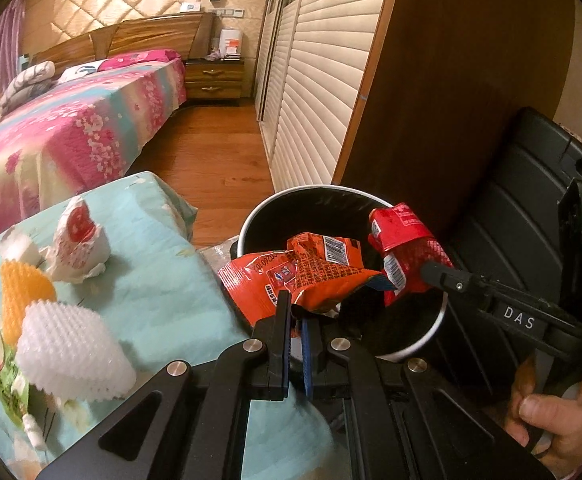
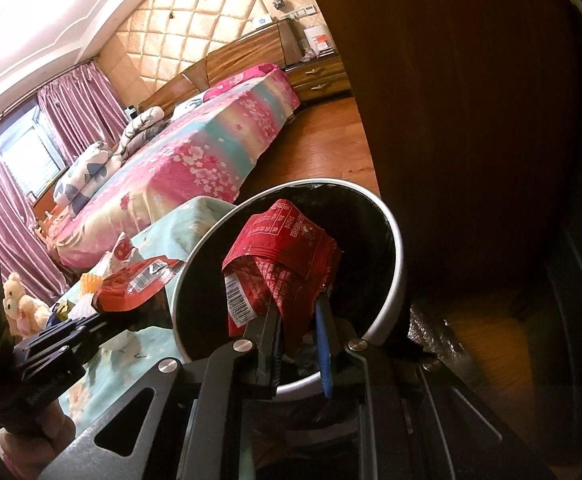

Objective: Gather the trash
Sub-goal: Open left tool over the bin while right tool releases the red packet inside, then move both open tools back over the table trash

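Note:
My left gripper (image 1: pixel 297 310) is shut on a crumpled orange snack wrapper (image 1: pixel 307 276), which hangs at the near rim of the round bin (image 1: pixel 247 224) with a black liner. My right gripper (image 2: pixel 299 312) is shut on a crumpled red wrapper (image 2: pixel 283 252) and holds it over the mouth of the bin (image 2: pixel 397 248). In the left wrist view the right gripper (image 1: pixel 431 272) comes in from the right with the red wrapper (image 1: pixel 405 240). In the right wrist view the left gripper (image 2: pixel 103 312) holds the orange wrapper (image 2: pixel 139 280) just left of the bin.
More trash lies on the light blue cloth (image 1: pixel 151 264) to the left: a white foam net (image 1: pixel 71 354), an orange foam net (image 1: pixel 21 296), a red-and-white wrapper (image 1: pixel 79 236). A dark wooden cabinet (image 1: pixel 451 80) stands behind the bin. A pink bed (image 1: pixel 71 132) lies beyond.

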Tool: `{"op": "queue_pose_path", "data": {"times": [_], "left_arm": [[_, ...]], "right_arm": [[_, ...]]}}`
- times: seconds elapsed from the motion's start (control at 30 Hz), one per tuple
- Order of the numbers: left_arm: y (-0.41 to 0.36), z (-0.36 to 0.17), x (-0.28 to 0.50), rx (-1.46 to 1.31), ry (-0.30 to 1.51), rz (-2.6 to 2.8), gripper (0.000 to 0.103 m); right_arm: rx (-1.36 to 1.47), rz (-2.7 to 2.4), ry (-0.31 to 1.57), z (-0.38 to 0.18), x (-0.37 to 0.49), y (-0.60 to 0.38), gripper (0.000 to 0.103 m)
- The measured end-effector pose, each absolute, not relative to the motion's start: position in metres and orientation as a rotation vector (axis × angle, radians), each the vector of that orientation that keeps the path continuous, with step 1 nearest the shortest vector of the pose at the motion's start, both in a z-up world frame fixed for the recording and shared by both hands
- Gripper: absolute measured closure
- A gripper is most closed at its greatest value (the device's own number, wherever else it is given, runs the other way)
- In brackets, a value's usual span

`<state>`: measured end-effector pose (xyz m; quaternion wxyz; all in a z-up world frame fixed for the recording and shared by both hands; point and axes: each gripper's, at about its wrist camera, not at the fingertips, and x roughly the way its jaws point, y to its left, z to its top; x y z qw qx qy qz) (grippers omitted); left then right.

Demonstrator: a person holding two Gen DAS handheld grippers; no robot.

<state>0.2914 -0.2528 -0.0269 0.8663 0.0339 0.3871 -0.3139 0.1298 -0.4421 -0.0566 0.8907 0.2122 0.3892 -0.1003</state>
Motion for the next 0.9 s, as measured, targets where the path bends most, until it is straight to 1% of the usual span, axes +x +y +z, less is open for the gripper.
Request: {"op": "queue_pose_path", "data": {"times": [0.2,0.33,0.43,0.5,0.53,0.57,0.63,0.77,0.8,0.83,0.87,0.9], "left_arm": [[-0.263,-0.030,0.299,0.082,0.816,-0.677,0.100],[-0.268,-0.033,0.303,0.092,0.827,-0.680,0.100],[-0.270,-0.035,0.305,0.095,0.840,-0.681,0.096],[-0.271,-0.036,0.307,0.094,0.852,-0.678,0.085],[-0.270,-0.036,0.307,0.091,0.849,-0.673,0.078],[-0.270,-0.035,0.307,0.089,0.844,-0.669,0.074],[-0.266,-0.034,0.304,0.084,0.837,-0.669,0.073],[-0.254,-0.033,0.297,0.059,0.830,-0.658,0.072],[-0.249,-0.032,0.292,0.053,0.826,-0.653,0.071],[-0.245,-0.032,0.289,0.049,0.821,-0.647,0.068],[-0.239,-0.032,0.286,0.044,0.816,-0.640,0.063],[-0.234,-0.032,0.281,0.038,0.811,-0.631,0.061]], "right_arm": [[0.423,-0.217,0.824,-0.056,0.137,-0.446,0.088],[0.411,-0.224,0.835,-0.057,0.142,-0.451,0.086],[0.407,-0.235,0.841,-0.057,0.143,-0.454,0.085],[0.406,-0.243,0.846,-0.057,0.144,-0.455,0.084],[0.406,-0.247,0.846,-0.057,0.143,-0.456,0.081],[0.407,-0.247,0.843,-0.056,0.142,-0.456,0.078],[0.407,-0.249,0.837,-0.054,0.141,-0.456,0.067],[0.420,-0.252,0.822,-0.052,0.137,-0.456,0.059],[0.429,-0.250,0.814,-0.051,0.135,-0.455,0.055],[0.436,-0.246,0.805,-0.050,0.133,-0.453,0.048],[0.439,-0.242,0.799,-0.049,0.132,-0.452,0.044],[0.447,-0.235,0.789,-0.048,0.130,-0.449,0.034]]}}
